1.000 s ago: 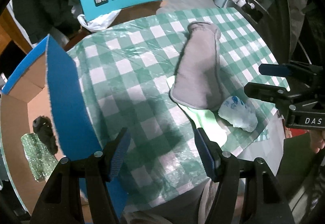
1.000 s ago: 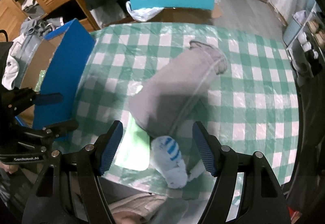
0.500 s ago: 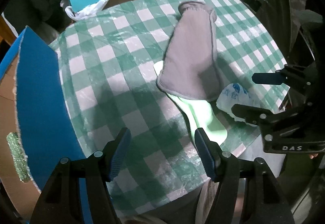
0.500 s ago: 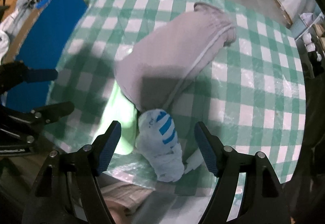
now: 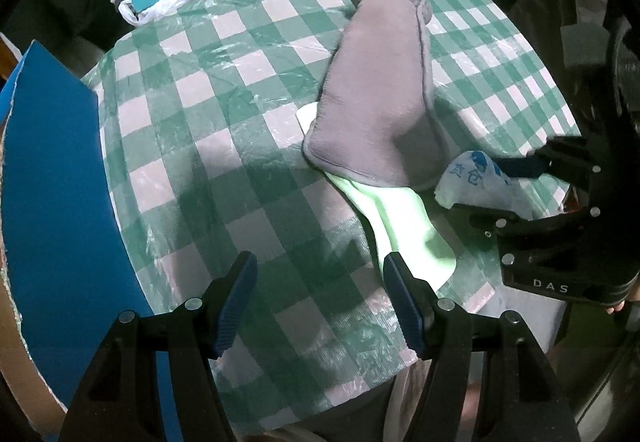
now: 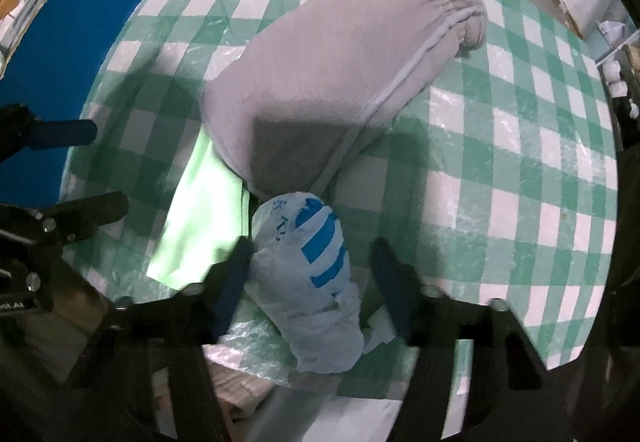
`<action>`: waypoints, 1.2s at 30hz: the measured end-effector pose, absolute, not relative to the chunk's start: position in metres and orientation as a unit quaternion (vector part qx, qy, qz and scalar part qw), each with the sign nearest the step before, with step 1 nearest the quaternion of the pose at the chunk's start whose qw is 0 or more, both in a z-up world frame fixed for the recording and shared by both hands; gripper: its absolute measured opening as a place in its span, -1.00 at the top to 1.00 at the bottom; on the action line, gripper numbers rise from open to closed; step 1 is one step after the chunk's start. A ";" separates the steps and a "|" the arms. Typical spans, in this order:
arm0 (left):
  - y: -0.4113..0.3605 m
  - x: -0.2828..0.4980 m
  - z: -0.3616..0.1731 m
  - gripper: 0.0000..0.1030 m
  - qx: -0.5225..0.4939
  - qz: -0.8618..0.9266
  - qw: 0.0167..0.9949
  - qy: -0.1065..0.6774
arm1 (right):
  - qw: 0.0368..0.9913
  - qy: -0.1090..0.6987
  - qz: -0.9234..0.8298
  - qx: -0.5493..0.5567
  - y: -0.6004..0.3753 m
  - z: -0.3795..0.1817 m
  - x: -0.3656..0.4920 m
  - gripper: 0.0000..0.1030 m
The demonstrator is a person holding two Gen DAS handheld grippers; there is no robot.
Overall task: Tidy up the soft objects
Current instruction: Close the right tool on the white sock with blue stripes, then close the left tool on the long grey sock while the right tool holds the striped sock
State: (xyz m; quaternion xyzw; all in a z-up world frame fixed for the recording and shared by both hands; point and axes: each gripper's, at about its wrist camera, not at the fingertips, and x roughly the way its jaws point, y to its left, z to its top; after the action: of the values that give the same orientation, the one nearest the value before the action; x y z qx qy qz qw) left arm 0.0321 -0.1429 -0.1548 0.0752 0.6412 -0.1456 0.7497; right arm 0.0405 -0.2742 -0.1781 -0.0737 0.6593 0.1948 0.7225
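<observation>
Right gripper is pointed down over the near table edge, jaws closing around a crumpled white plastic bag with blue stripes. The bag sits between the fingers; the left finger is at its side, a gap is seen on the right, so no firm grip yet.

Left gripper is held wide open above the green-checked tablecloth, nothing between its fingers.

A grey fleece cloth is laid diagonally mid-table, overlapping a light green cloth. The bag is touching the grey cloth's near end, just beside the green one.

A blue box flap is seen at the table's left.
</observation>
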 end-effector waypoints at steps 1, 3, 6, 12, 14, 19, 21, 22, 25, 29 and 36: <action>-0.143 0.033 -0.155 -0.30 0.075 -0.145 0.750 0.641 | 0.719 0.663 0.196 -0.073 -0.274 -0.181 0.040 0.09; -0.142 0.034 -0.156 -0.30 0.074 -0.145 0.750 0.641 | 0.717 0.663 0.200 -0.078 -0.272 -0.183 0.040 0.16; -0.142 0.037 -0.155 -0.30 0.070 -0.148 0.753 0.637 | 0.720 0.660 0.201 -0.077 -0.274 -0.178 0.038 0.23; -0.148 0.046 -0.153 -0.49 0.069 -0.148 0.761 0.628 | 0.747 0.637 0.187 -0.041 -0.288 -0.155 0.049 0.23; -0.153 0.050 -0.152 -0.49 0.075 -0.151 0.762 0.625 | 0.755 0.630 0.180 -0.024 -0.295 -0.149 0.054 0.23; -0.165 0.066 -0.150 -0.55 0.073 -0.162 0.764 0.620 | 0.770 0.618 0.159 0.010 -0.319 -0.136 0.068 0.23; -0.169 0.072 -0.150 -0.56 0.072 -0.165 0.764 0.620 | 0.772 0.617 0.152 0.021 -0.327 -0.133 0.071 0.23; -0.171 0.077 -0.151 -0.55 0.071 -0.167 0.762 0.622 | 0.774 0.615 0.149 0.025 -0.331 -0.131 0.073 0.23; -0.177 0.093 -0.152 -0.55 0.062 -0.171 0.758 0.626 | 0.779 0.610 0.141 0.032 -0.334 -0.124 0.080 0.23; -0.184 0.108 -0.153 -0.55 0.057 -0.175 0.756 0.629 | 0.784 0.605 0.129 0.049 -0.346 -0.121 0.089 0.23; -0.198 0.128 -0.162 -0.55 0.062 -0.180 0.748 0.636 | 0.788 0.601 0.105 0.076 -0.358 -0.128 0.108 0.23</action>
State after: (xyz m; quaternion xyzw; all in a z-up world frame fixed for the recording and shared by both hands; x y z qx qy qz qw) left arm 0.1285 -0.1985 -0.1615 0.0616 0.6357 -0.1803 0.7481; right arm 0.1082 -0.3583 -0.1275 0.0763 0.6013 0.1050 0.7884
